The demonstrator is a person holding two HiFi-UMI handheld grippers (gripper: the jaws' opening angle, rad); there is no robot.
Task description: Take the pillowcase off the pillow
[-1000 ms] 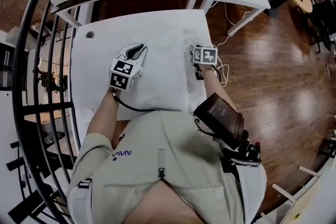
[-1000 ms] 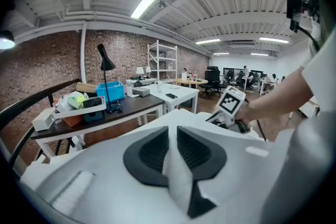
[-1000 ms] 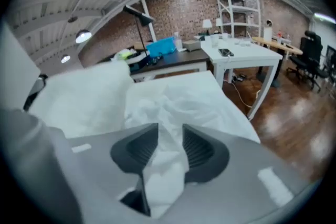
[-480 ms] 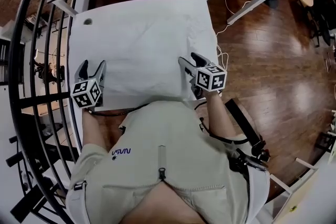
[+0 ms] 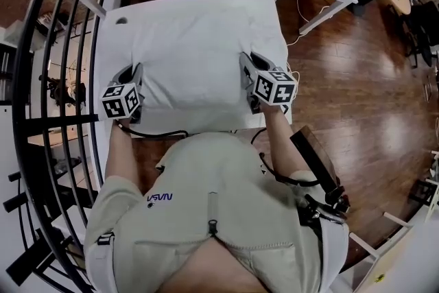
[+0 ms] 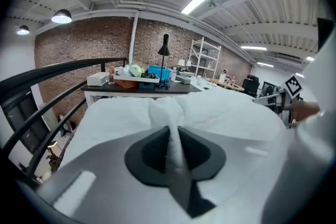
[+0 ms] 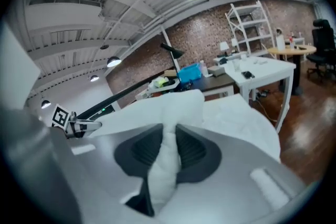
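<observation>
Shows a pillow point(image 5: 195, 68) across the desk's point(image 5: 113, 44) near half, pinched at opposite ends by left gripper point(image 5: 132, 73) and right gripper point(image 5: 247, 65), jaws closing on bunched pillowcase point(image 6: 168, 113) cloth, probably to secure both ends before pulling it off.
</observation>
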